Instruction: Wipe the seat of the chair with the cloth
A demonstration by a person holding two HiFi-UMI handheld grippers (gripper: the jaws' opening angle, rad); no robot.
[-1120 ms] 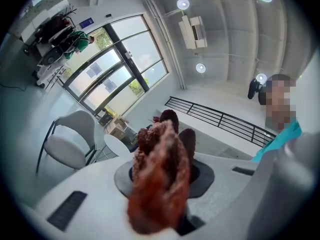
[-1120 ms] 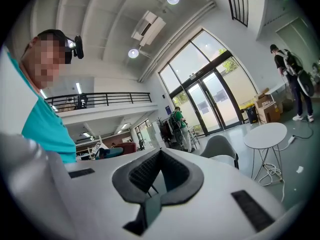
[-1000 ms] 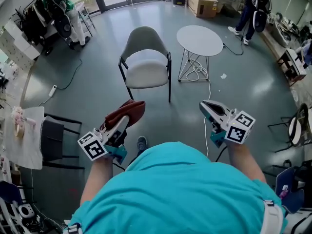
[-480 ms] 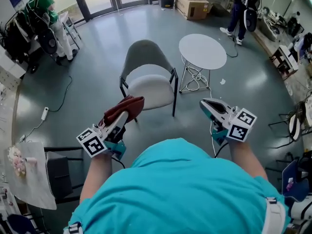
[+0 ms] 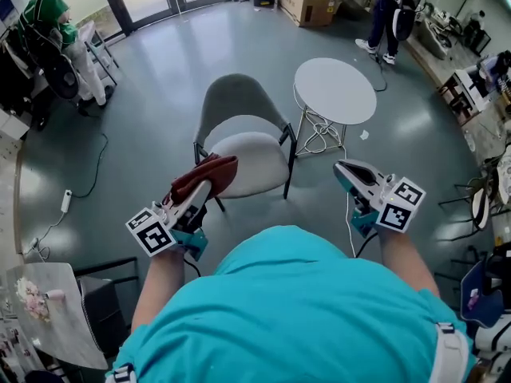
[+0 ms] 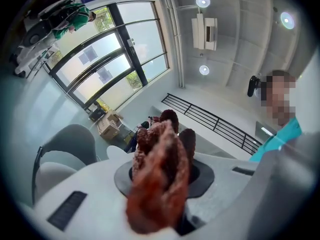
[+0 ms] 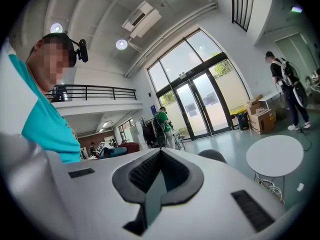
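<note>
Wiping has not begun: the left gripper (image 5: pixel 200 198) has its jaws clamped on the bunched dark-red cloth (image 5: pixel 206 177), with the grey chair's seat (image 5: pixel 254 163) untouched ahead of them, while the right gripper (image 5: pixel 351 171) has its jaws together on nothing.

- One grey chair (image 5: pixel 243 146).
- One round white table (image 5: pixel 335 90).
- One dark red cloth (image 5: pixel 209 170).
- Two grippers: the left gripper (image 5: pixel 204 191) and the right gripper (image 5: pixel 346 170).
- Two people standing far off: a person in green (image 5: pixel 48 10) and a person with a backpack (image 5: pixel 391 6).
- Perhaps two cardboard boxes (image 5: pixel 307 2), too distant to be sure.
</note>
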